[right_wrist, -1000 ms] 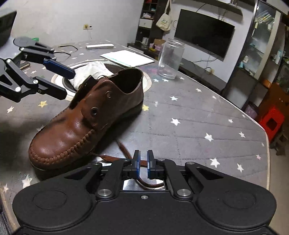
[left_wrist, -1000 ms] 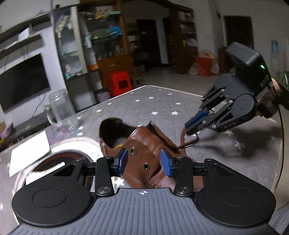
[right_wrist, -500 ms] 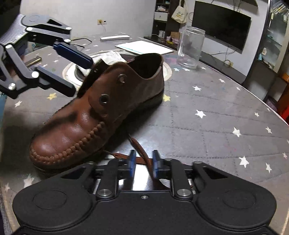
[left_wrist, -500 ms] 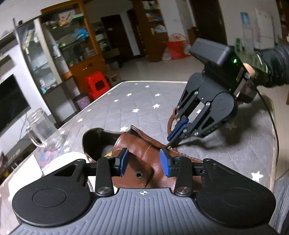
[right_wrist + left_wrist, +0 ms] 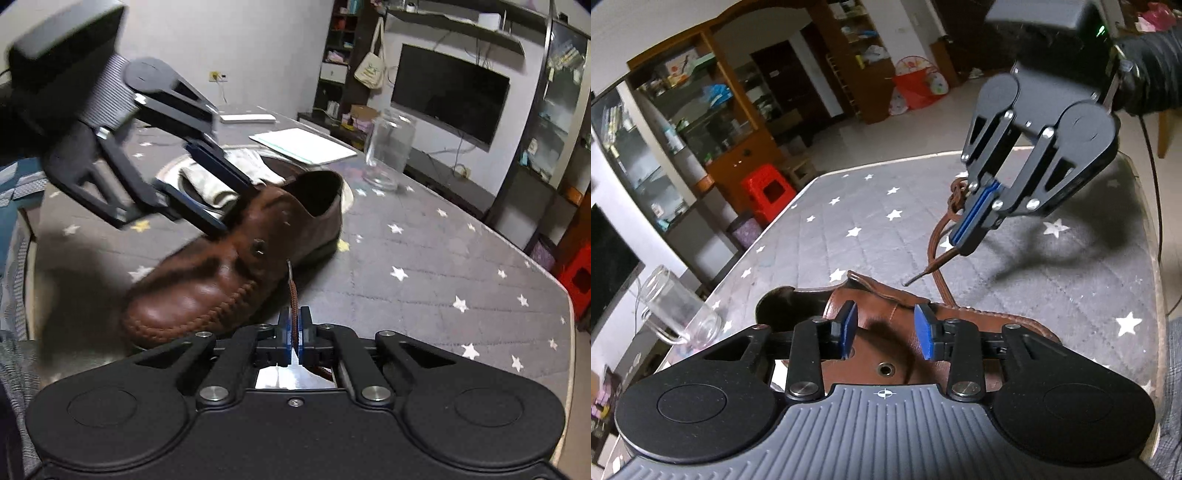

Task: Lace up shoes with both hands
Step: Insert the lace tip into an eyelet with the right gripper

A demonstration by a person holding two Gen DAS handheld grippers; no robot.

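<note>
The brown leather shoe (image 5: 236, 266) is lying on the star-patterned table cover (image 5: 424, 266). The brown lace (image 5: 293, 314) is pinched near its tip by the right gripper (image 5: 294, 328), jaws pressed together on it. The left gripper (image 5: 885, 326) is held over the shoe's eyelet flap, jaws partly spread and just closing in, nothing seen gripped.

Home living room, wall-mounted television (image 5: 448, 92) at two o'clock, wooden display cabinet (image 5: 713, 122) of household clutter, red plastic stool (image 5: 768, 190), star-patterned cloth over the surface (image 5: 424, 266), tote bag (image 5: 370, 70) hanging at twelve o'clock
</note>
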